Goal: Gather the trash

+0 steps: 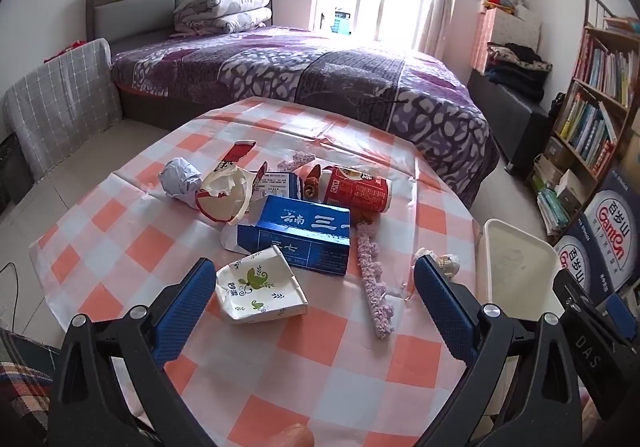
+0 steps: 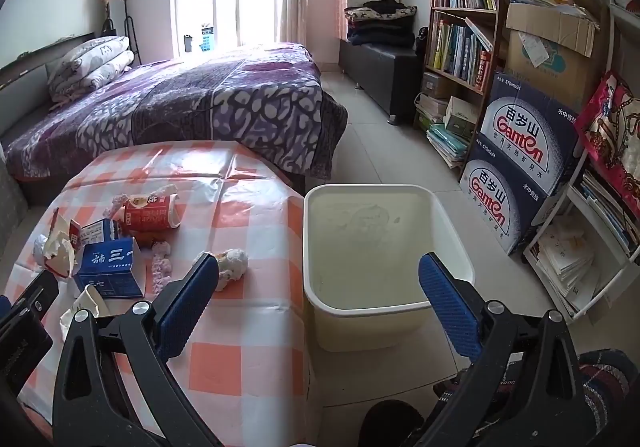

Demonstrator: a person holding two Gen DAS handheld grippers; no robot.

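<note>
L hand-held gripper (image 1: 314,285) wide open, nothing held, hovering over worktop (image 1: 312,359) w/ flattened paper cup (image 1: 260,289) between its fingers, not touched. R hand-held gripper (image 2: 318,281) also wide open, empty, over worktop edge & white bin (image 2: 384,247) beside it. Trash lies mid-worktop: blue carton (image 1: 298,233), red can (image 1: 356,187), crumpled paper ball (image 1: 180,179), torn wrapper (image 1: 224,195); wadded tissue (image 2: 234,267) near edge. Bin interior looks empty; bottom hard to read.
</note>
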